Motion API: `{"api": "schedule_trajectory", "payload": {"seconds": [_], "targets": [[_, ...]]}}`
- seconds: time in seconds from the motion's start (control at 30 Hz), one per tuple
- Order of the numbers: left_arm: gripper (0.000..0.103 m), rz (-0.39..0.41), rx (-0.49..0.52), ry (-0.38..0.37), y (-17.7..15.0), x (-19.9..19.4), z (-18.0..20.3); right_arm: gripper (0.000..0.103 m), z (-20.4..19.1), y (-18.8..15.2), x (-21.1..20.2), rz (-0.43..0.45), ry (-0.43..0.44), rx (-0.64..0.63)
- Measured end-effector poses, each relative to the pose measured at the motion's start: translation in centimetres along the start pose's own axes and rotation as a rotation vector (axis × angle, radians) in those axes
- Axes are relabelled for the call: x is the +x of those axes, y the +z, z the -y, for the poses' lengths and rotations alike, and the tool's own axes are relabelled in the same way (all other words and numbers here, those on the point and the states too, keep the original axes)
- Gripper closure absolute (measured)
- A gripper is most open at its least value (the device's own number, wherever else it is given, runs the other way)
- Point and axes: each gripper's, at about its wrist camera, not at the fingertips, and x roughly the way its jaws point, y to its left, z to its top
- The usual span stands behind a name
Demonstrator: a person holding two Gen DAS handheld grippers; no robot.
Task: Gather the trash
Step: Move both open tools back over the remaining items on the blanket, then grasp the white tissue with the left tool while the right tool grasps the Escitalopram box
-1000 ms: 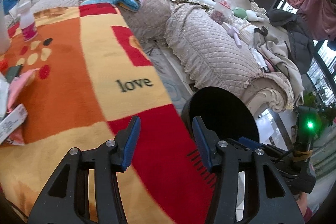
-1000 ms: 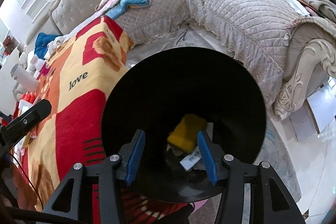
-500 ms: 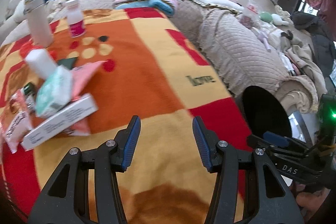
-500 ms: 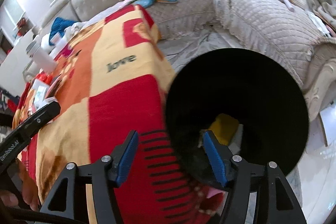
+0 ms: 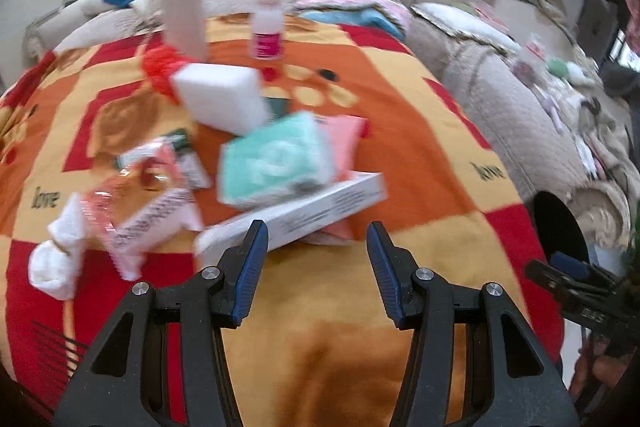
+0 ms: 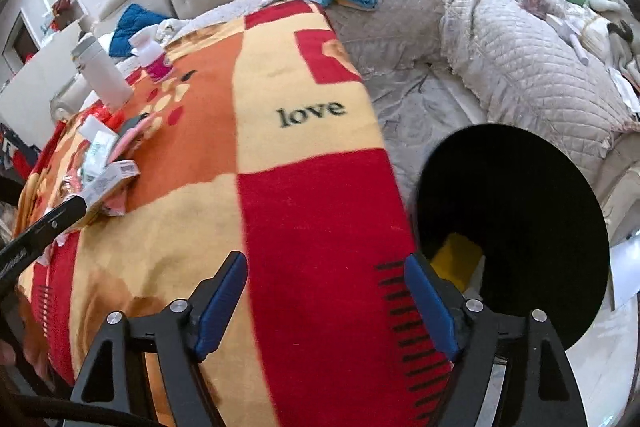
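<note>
Two tools, both empty, over a blanket-covered counter (image 5: 400, 131) as the trash round turns back toward its pile. A second ago the right tool (image 6: 326, 301) hung straight over the black bin (image 6: 520, 211), its jaws narrow; it has since slid sideways onto the red patch of blanket at the counter's right edge, and its jaws are opening with nothing between them. A yellow piece (image 6: 456, 259) lies inside the bin, which stands on the floor just off that edge. That reads as one drop finished. Meanwhile the left tool (image 5: 312, 269), part open and holding nothing, has swung from the bin side of the counter to face the remaining litter near the left edge: a long white box (image 5: 304, 215) lying just ahead of its fingertips, a teal tissue pack (image 5: 276, 163) resting on that box, a white block (image 5: 220, 99) behind, and crumpled pink wrappers (image 5: 148, 195) to the left. A tall white bottle (image 5: 182, 7) and a small pink-labelled bottle (image 5: 268, 27) stand toward the far edge. The white box looks the likeliest next pickup, though the view is blurred.
</note>
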Motion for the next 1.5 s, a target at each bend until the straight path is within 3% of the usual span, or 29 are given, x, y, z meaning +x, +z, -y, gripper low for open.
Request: {"api": "schedule_trajectory", "payload": {"seconds": [0.13,0.23,0.4,0.53,0.6,0.7,0.77,0.87,1.0,1.13,1.2,1.33,1.5], "targets": [[0.053,0.004,-0.068,0.059,0.6,0.3,-4.0,0.024,-1.5,0.2,0.2,-0.002,0.014,-0.027],[0.053,-0.001,-0.123,0.051,0.9,0.3,-6.2,0.024,-2.4,0.2,0.7,-0.014,0.031,-0.042],[0.053,0.019,-0.156,0.072,1.6,0.6,-7.7,0.024,-3.6,0.4,1.0,-0.023,0.051,-0.061],[0.053,0.015,-0.122,0.061,2.1,1.5,-7.2,0.024,-4.2,0.5,1.1,-0.026,0.070,-0.067],[0.053,-0.021,-0.101,-0.023,2.0,1.8,-6.1,0.024,-4.3,0.5,1.1,-0.026,0.072,-0.068],[0.053,-0.155,-0.065,-0.221,0.8,2.7,-3.7,0.024,-4.1,0.5,0.9,-0.022,0.069,-0.060],[0.053,-0.198,-0.017,-0.307,-0.3,2.6,-1.9,0.024,-3.8,0.6,0.7,-0.019,0.063,-0.050],[0.053,-0.126,0.055,-0.268,-0.4,0.9,-0.9,0.024,-3.4,0.7,0.4,-0.018,0.057,-0.036],[0.053,-0.068,0.044,-0.212,0.7,0.0,-2.1,0.024,-3.4,0.7,0.2,-0.013,0.062,-0.029],[0.053,-0.058,0.015,-0.129,1.7,2.0,-3.1,0.024,-4.1,0.6,0.7,-0.024,0.072,-0.035],[0.053,-0.085,-0.015,-0.126,1.6,3.4,-3.3,0.024,-4.4,0.4,0.8,-0.031,0.074,-0.048],[0.053,-0.198,-0.049,-0.313,0.4,4.9,-1.9,0.024,-4.4,0.4,0.7,-0.032,0.066,-0.050],[0.053,-0.198,0.064,-0.482,-1.0,2.0,0.9,0.024,-4.4,1.3,0.8,-0.031,0.068,-0.021]]}}
